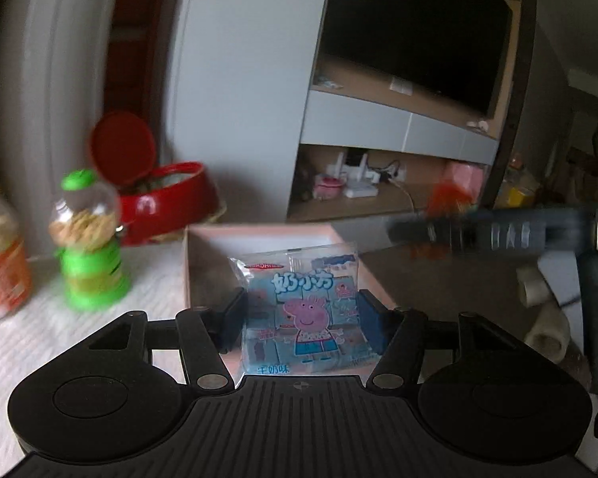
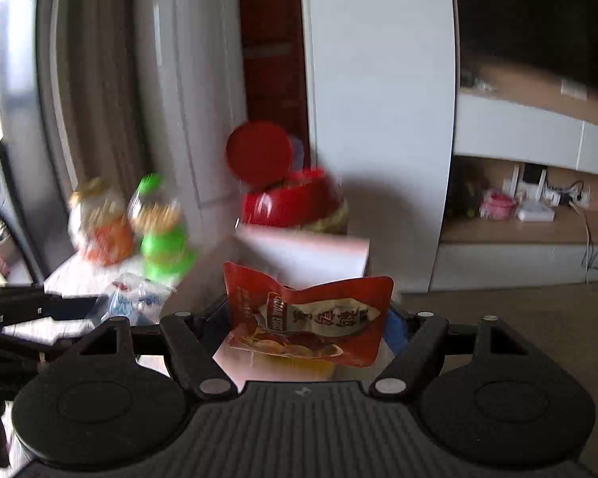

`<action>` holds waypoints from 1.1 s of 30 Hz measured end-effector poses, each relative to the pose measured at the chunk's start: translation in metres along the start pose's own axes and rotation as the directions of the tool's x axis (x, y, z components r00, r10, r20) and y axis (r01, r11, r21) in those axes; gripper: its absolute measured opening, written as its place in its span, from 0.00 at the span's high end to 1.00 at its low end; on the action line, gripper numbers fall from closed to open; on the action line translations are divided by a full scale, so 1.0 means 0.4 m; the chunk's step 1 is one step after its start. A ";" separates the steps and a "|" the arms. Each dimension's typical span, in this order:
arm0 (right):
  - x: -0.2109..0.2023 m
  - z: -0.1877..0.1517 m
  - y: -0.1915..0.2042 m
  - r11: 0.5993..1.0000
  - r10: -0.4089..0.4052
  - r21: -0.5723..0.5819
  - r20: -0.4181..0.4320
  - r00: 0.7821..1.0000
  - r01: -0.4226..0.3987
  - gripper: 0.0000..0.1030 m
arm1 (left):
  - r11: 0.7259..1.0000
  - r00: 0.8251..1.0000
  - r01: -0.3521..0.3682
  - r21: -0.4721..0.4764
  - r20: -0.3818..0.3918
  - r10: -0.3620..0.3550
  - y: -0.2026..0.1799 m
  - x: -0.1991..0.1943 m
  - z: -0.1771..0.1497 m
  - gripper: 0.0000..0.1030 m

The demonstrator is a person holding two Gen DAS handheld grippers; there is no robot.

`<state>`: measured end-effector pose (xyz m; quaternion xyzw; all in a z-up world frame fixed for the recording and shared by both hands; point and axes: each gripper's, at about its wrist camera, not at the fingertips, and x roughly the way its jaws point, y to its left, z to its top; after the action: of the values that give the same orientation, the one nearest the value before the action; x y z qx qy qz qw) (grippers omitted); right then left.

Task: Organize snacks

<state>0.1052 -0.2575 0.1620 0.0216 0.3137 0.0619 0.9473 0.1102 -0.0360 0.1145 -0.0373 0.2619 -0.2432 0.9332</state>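
Observation:
A light blue snack packet [image 1: 303,306] with a pink cartoon pig stands upright between the pads of my left gripper [image 1: 302,308], which is shut on its sides. It hangs just in front of an open pink-white box [image 1: 259,235]. My right gripper [image 2: 307,314] is shut on a red snack packet [image 2: 311,318], held above the near edge of the same box [image 2: 299,253]. In the left wrist view the right gripper [image 1: 478,235] is a dark blur at the right, with the red packet [image 1: 446,199]. In the right wrist view the left gripper [image 2: 59,306] and blue packet [image 2: 127,302] show at the left.
A green-capped jar [image 1: 89,247] and an orange-labelled jar [image 1: 0,267] stand left of the box on a white textured cloth [image 1: 40,338]. A red bowl with a raised red lid [image 1: 167,203] sits behind. A TV cabinet [image 1: 398,127] lines the far wall.

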 end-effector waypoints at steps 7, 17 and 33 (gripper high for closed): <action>0.236 0.132 -0.036 0.990 -0.007 0.136 -0.150 0.989 0.027 0.24 | 0.996 0.999 -0.016 -0.083 -0.037 0.013 0.084 0.158 0.041 0.41; 0.108 -0.104 0.116 0.992 -0.046 -0.125 -0.159 0.986 0.026 0.24 | 0.982 0.989 -0.137 -0.134 -0.068 0.128 0.190 -0.163 -0.150 0.41; 0.064 -0.345 0.598 0.853 0.304 -0.282 -0.416 0.857 -0.439 0.24 | 0.815 0.935 -0.354 -0.458 -0.173 0.309 0.375 -0.400 -0.376 0.46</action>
<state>0.0182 -0.0169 0.0554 -0.1060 0.4524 0.3070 0.8306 -0.0198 0.1801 0.0310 -0.2112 0.3586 -0.0055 0.9093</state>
